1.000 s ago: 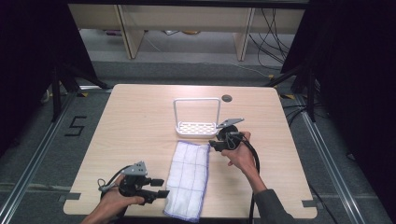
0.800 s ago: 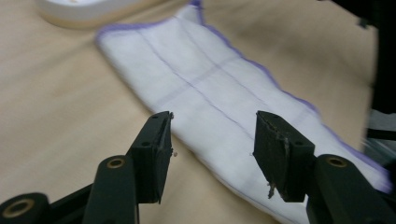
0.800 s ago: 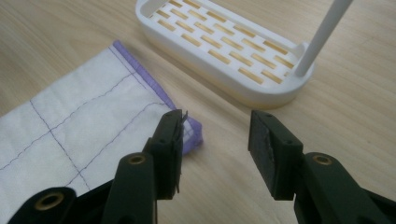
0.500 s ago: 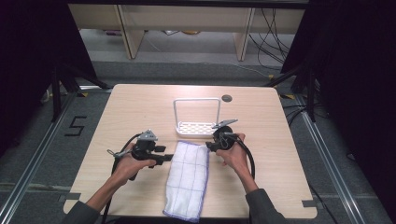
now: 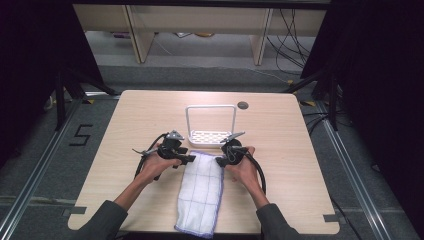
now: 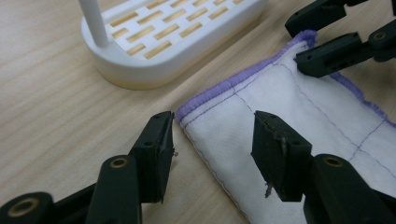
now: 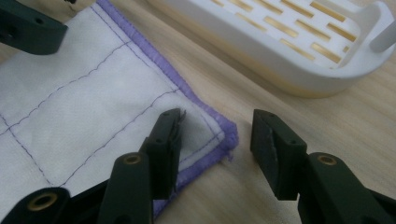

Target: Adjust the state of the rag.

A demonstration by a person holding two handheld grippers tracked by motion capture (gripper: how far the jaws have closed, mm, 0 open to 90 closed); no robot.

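Note:
A white quilted cloth [image 5: 200, 195] with a purple hem lies lengthwise on the table, running from the rack toward the front edge. My left gripper [image 5: 191, 158] is at its far left corner. In the left gripper view, the jaws [image 6: 214, 121] stand open astride that corner of the cloth [image 6: 289, 102], having just closed slightly without pressing on it. My right gripper [image 5: 220, 161] is at the far right corner. Its jaws [image 7: 218, 119] have just been opening, with the cloth's corner [image 7: 93, 102] loose between them. Both grippers sit low over the table.
A white slotted rack [image 5: 211, 136] with a tall wire handle stands just beyond the cloth, close to both grippers [image 6: 154, 56] [image 7: 289, 51]. The wooden table [image 5: 280, 130] has a round grommet [image 5: 243, 105] at the back. Dark floor and stands surround the table.
My left hand came up from the table's front left to the cloth's far left corner. The right hand sank slightly at the far right corner.

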